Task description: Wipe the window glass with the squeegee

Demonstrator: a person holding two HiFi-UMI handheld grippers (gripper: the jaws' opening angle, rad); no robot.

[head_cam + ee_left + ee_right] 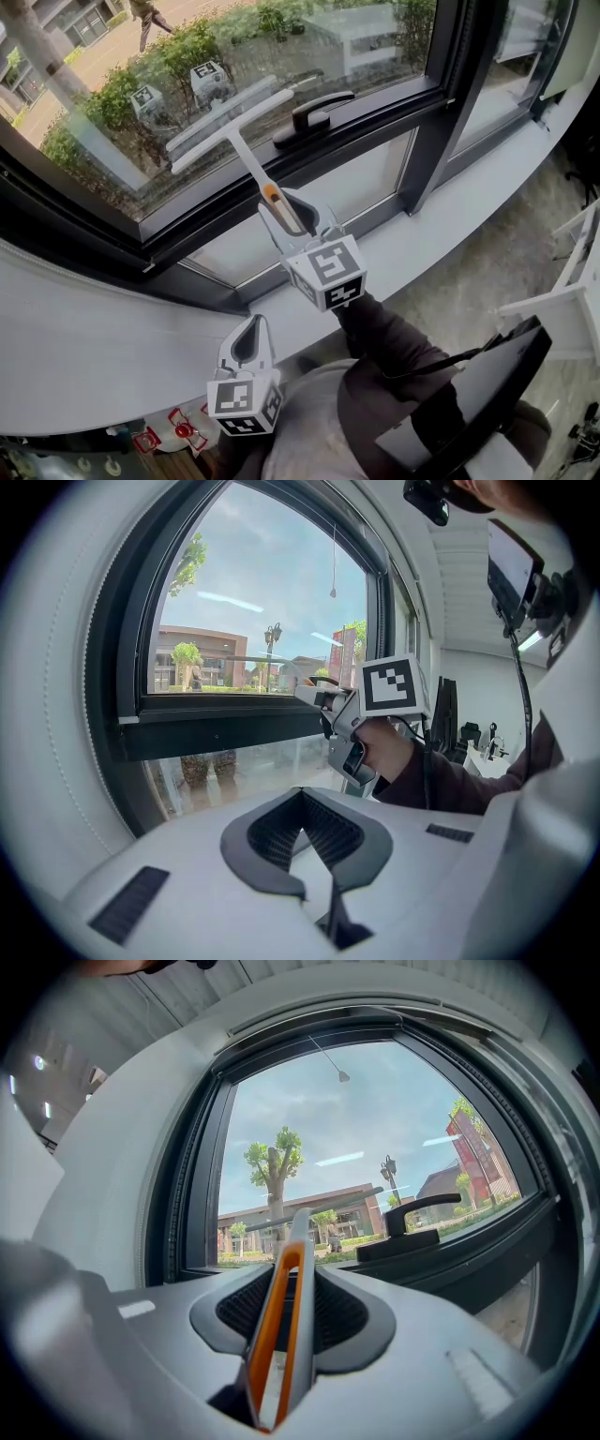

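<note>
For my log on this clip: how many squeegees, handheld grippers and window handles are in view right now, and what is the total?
squeegee: 1
grippers: 2 (left gripper, jaws together with nothing between them; right gripper, shut on the squeegee's handle)
window handle: 1
Total: 4

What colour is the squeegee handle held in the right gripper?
The handle is light grey with an orange inlay; clearest in the right gripper view.
</note>
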